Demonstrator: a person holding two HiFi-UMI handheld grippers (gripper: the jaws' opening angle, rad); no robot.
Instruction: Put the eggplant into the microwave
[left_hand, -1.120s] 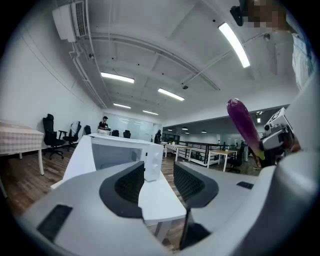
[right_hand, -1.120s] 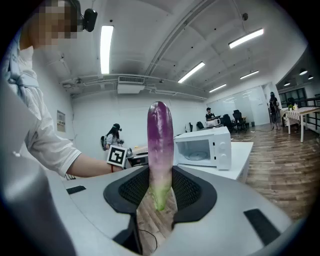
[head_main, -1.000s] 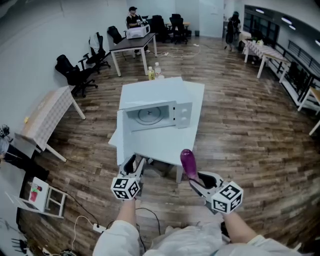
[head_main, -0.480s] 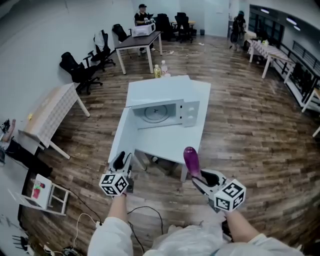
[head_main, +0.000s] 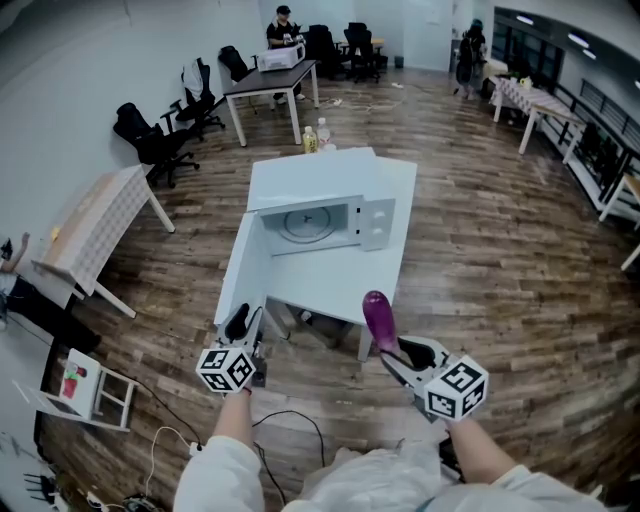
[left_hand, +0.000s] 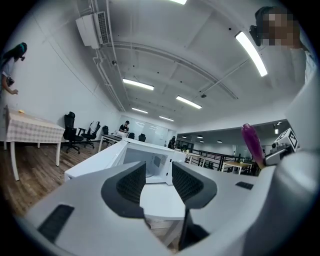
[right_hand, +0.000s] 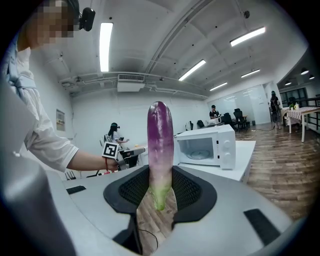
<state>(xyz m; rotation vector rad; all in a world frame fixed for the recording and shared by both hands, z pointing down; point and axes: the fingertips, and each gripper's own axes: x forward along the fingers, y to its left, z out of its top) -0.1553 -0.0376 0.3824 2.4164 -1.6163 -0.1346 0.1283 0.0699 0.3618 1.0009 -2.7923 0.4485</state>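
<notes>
The purple eggplant (head_main: 377, 320) stands upright with its green stem end down, and my right gripper (head_main: 395, 352) is shut on that lower end, just in front of the white table (head_main: 385, 280). In the right gripper view the eggplant (right_hand: 160, 150) sits between the pads of that gripper (right_hand: 160, 187). A white microwave (head_main: 330, 225) stands on the table, its door (head_main: 250, 265) swung open to the left and its glass plate showing. My left gripper (head_main: 243, 322) hangs open near the door's lower corner with nothing between its jaws (left_hand: 159, 181). Beyond them the microwave (left_hand: 150, 167) faces me.
Two bottles (head_main: 312, 138) stand at the table's far edge. A checked table (head_main: 100, 225) and office chairs (head_main: 150, 145) line the left wall. A desk (head_main: 265, 85) with a person stands behind. Cables (head_main: 290, 420) lie on the wooden floor by my feet.
My left gripper has drawn back and to the left, away from the microwave door. The right gripper has kept still with the eggplant.
</notes>
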